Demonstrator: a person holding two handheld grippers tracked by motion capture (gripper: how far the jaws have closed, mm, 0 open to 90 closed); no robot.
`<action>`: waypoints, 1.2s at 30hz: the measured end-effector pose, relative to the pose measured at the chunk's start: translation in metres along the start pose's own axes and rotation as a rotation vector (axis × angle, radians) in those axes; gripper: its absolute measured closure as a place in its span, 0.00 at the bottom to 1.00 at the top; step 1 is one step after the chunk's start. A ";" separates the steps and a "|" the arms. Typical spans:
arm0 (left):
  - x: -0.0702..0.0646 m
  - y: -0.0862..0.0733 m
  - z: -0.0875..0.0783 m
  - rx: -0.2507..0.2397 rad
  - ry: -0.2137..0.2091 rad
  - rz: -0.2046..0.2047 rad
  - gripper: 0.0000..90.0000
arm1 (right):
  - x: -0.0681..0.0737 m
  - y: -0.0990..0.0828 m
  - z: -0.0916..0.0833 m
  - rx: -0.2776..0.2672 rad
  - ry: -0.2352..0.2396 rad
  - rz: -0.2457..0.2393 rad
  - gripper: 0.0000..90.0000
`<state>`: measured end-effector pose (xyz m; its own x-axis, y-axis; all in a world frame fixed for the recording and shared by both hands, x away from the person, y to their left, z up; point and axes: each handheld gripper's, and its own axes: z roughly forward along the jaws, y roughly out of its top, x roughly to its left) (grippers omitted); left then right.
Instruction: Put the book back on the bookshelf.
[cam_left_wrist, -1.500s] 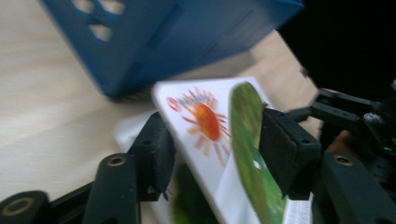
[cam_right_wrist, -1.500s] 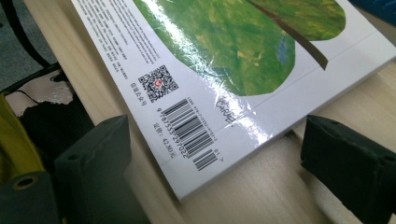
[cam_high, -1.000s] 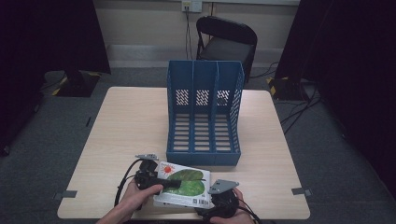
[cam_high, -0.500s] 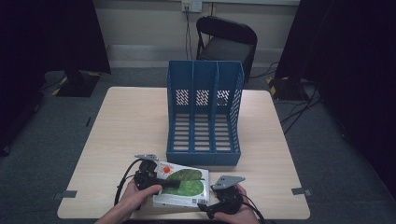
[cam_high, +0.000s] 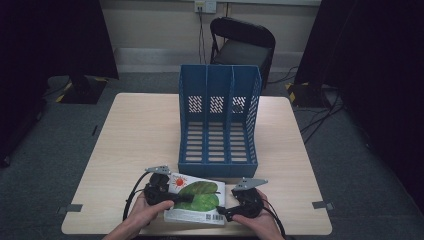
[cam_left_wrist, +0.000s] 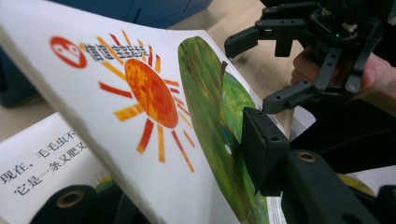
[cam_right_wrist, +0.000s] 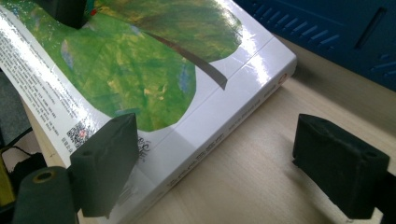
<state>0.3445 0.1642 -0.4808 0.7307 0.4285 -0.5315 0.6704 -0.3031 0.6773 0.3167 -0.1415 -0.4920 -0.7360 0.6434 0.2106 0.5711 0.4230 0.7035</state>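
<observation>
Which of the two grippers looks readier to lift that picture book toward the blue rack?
The left gripper: it is shut on the book cover. The right gripper stands open beside the spine.

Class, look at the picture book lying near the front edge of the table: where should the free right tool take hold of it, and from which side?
Judging by its pose, grip the book at its spine, coming in from the right. The book's right edge lies flat on the table, thick and firm, and the open right tool already sits beside it, while the left tool pinches the raised cover on the opposite side.
</observation>
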 end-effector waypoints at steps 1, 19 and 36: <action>-0.002 0.001 0.000 0.002 0.002 0.016 0.71 | 0.000 0.000 0.000 -0.002 0.003 0.003 0.15; -0.023 0.004 -0.002 -0.012 0.003 0.176 0.76 | -0.010 0.002 0.002 -0.027 0.192 0.081 0.24; -0.020 0.005 -0.005 -0.041 0.025 0.164 0.73 | -0.007 0.008 -0.022 -0.125 0.107 0.021 0.48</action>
<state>0.3326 0.1583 -0.4641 0.8259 0.3973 -0.4000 0.5365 -0.3356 0.7743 0.3185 -0.1566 -0.4727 -0.7627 0.5769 0.2926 0.5422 0.3235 0.7755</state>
